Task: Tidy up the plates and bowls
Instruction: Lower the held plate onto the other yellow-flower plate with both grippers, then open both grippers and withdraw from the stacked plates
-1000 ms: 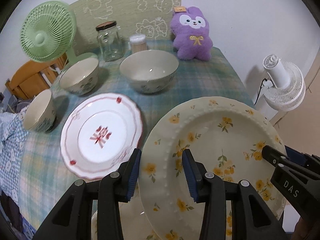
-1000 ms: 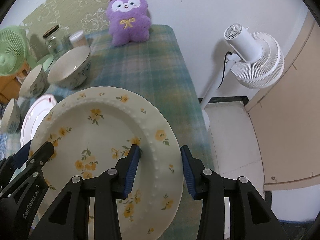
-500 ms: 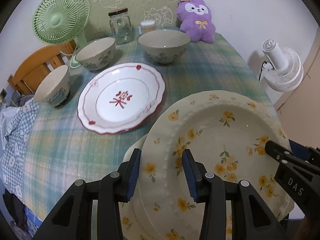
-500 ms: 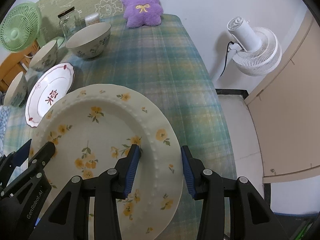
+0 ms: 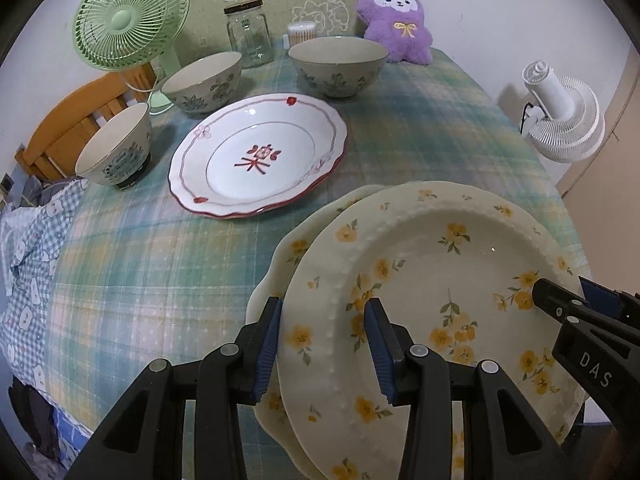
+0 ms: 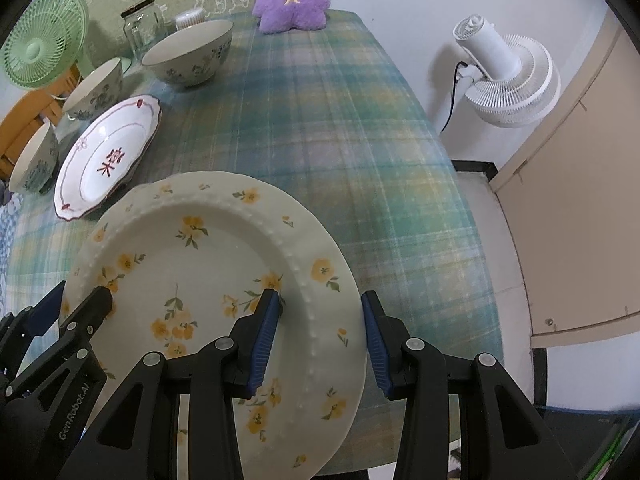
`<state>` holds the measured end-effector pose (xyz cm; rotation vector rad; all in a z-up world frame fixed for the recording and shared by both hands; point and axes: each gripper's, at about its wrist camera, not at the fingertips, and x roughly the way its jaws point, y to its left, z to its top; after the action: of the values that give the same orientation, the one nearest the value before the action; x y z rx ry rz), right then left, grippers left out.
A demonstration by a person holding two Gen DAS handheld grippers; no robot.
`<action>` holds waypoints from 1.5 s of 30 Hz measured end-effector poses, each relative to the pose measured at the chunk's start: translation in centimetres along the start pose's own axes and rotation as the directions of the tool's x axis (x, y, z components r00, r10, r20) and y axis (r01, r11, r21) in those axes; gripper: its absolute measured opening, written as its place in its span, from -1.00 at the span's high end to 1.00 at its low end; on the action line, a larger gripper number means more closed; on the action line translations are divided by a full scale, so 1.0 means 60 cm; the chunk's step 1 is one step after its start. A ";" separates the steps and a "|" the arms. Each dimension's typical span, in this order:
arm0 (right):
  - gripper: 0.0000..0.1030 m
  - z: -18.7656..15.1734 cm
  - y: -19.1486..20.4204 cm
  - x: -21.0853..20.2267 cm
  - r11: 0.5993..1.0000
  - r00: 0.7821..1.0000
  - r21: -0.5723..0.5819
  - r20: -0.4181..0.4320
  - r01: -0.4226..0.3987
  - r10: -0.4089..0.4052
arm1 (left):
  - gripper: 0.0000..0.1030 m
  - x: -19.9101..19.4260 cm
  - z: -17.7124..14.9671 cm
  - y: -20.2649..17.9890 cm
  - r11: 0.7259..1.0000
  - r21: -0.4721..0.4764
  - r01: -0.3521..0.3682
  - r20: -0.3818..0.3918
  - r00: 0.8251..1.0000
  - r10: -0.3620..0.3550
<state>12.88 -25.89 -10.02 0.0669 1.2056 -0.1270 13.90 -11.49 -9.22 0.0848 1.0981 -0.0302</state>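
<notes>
lowered since the earlier frame, left gripper (image 5: 326, 344) and right gripper (image 6: 316, 338) each clamp the yellow-flower plate (image 5: 432, 280) rim, lower right of frame, above a second floral plate (image 5: 280, 256), mostly hidden; contact unclear. red-trimmed plate (image 5: 260, 160) sits upper left.

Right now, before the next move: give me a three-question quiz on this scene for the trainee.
1. How many bowls stand on the table?
2. True or false: the red-trim plate lies directly under the yellow-flower plate.
3. Which grippers have their jaws on the yellow-flower plate's rim? A) left gripper only B) right gripper only C) both

Key
1. Three.
2. False. The red-trim plate lies apart on the table; a second flowered plate is underneath.
3. C.
</notes>
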 end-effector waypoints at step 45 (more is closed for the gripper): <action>-0.03 -0.007 0.010 0.011 0.998 1.000 0.065 -0.019 -0.004 0.005 | -0.45 0.028 0.003 -0.028 0.995 0.056 -0.086 -0.109 0.990 0.092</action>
<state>12.81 -25.27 -10.78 0.1277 1.2200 -0.1621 14.70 -13.16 -10.72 0.1831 1.2041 0.0268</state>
